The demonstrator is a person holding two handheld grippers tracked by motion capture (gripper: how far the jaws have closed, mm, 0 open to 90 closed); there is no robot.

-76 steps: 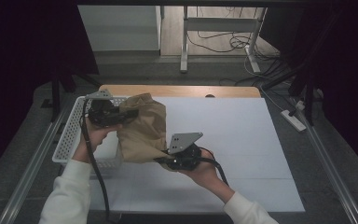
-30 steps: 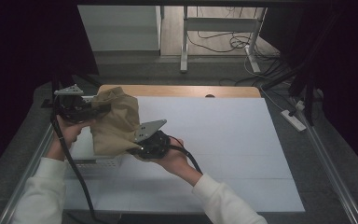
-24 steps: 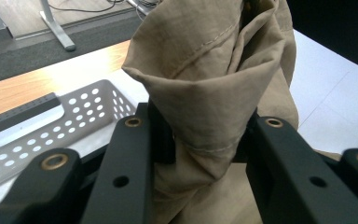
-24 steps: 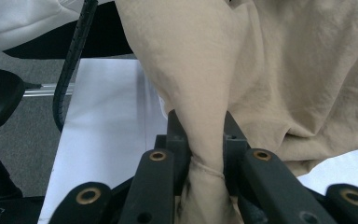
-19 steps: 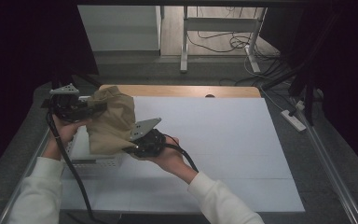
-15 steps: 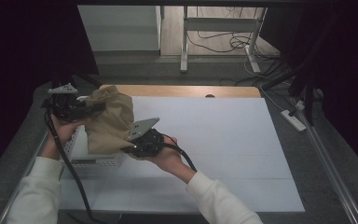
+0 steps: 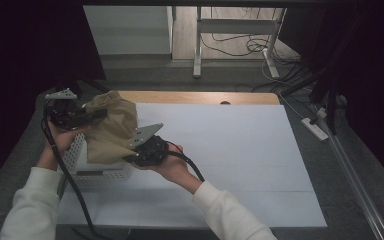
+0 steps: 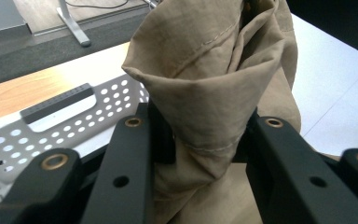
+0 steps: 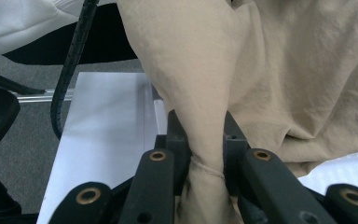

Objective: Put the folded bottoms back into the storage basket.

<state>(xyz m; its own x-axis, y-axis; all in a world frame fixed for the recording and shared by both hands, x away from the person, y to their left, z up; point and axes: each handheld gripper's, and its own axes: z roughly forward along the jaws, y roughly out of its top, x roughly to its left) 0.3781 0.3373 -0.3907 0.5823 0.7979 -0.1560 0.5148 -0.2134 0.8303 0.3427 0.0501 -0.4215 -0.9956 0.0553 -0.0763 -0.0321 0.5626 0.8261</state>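
Holding tan cloth (image 7: 111, 129) up over the white basket (image 7: 82, 160).
Left gripper (image 7: 82, 116) clamped on one bunched edge, right gripper (image 7: 135, 154) clamped on another; I keep it stretched between them, clear of the bench (image 7: 240, 150), probably to lower it into the basket.

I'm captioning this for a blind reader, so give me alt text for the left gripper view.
The left hand-held gripper is shut on a bunched fold of tan cloth, which rises between its two black jaws. Behind and to the left sits a white perforated basket on a white table with a wooden edge.
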